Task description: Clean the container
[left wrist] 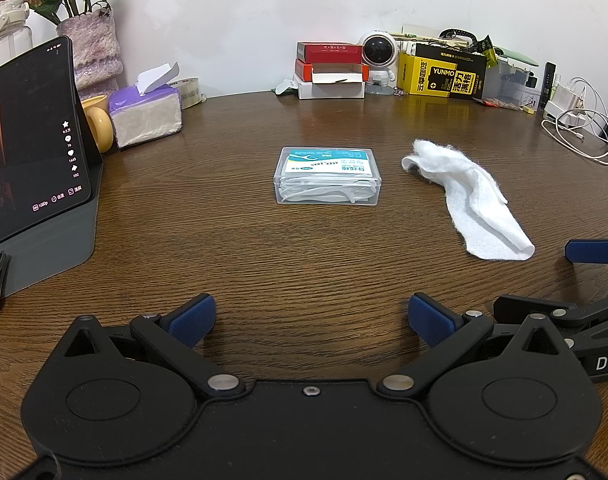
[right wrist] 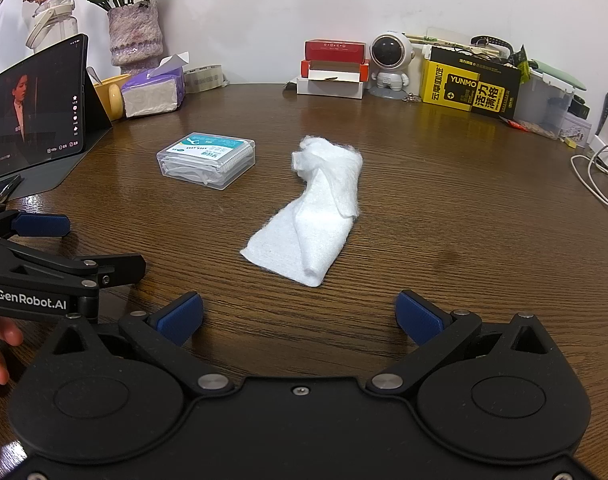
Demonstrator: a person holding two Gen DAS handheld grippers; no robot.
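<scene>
Both tools hang low over the wooden table (left wrist: 264, 264) with fingers spread wide and nothing between them: the left gripper (left wrist: 311, 320) faces the clear floss-pick container (left wrist: 326, 175) straight ahead and well apart, and the right gripper (right wrist: 300, 316) has the white cloth (right wrist: 315, 208) lying loose just in front. The risk, as I read it, is that light box skating away under the wipe unless the left one pins it, and a shallow pinch on that limp cloth could lift only a flap

You have a clear plastic container (left wrist: 327, 175) (lid shut, floss picks inside) lying flat mid-bench, with a crumpled white cloth (left wrist: 471, 197) just to its right.
</scene>
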